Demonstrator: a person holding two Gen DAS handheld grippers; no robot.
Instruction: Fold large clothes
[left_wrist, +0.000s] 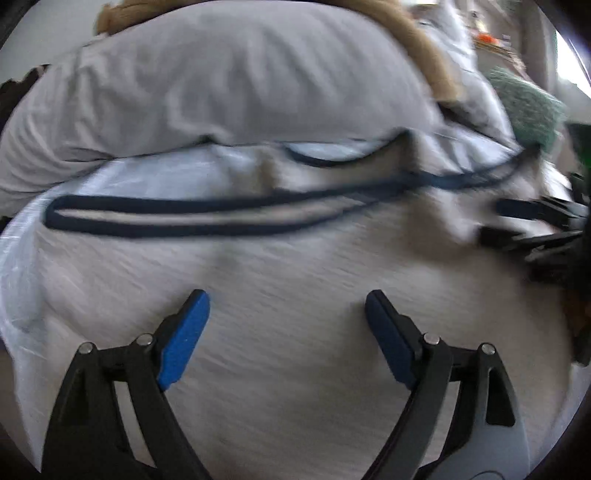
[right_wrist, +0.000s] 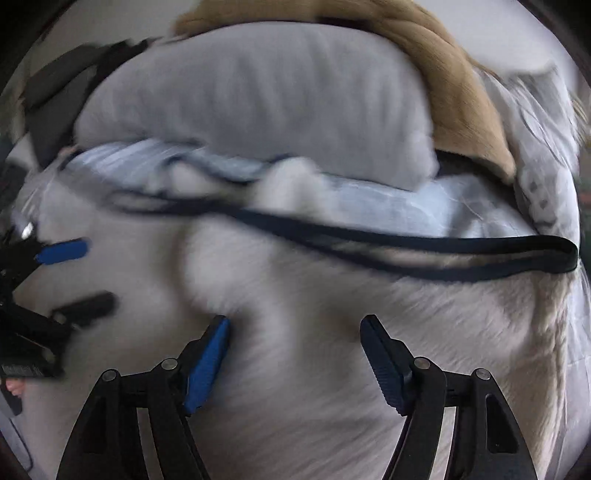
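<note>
A white fleecy garment (left_wrist: 295, 295) with dark navy trim (left_wrist: 177, 218) lies spread over the bed and fills both views (right_wrist: 332, 332). Its navy-edged opening runs across the far side (right_wrist: 443, 247). My left gripper (left_wrist: 288, 306) is open and empty just above the white fabric. My right gripper (right_wrist: 295, 332) is open and empty above the same garment. Each gripper shows in the other's view: the right one at the right edge (left_wrist: 517, 225), the left one at the left edge (right_wrist: 74, 273). Both views are blurred.
A grey pillow (left_wrist: 221, 85) lies behind the garment, on light blue bedding (right_wrist: 424, 206). A tan furry thing (right_wrist: 461, 92) sits behind the pillow. A green knitted item (left_wrist: 528, 103) is at the far right. Dark items (right_wrist: 62, 85) lie at the far left.
</note>
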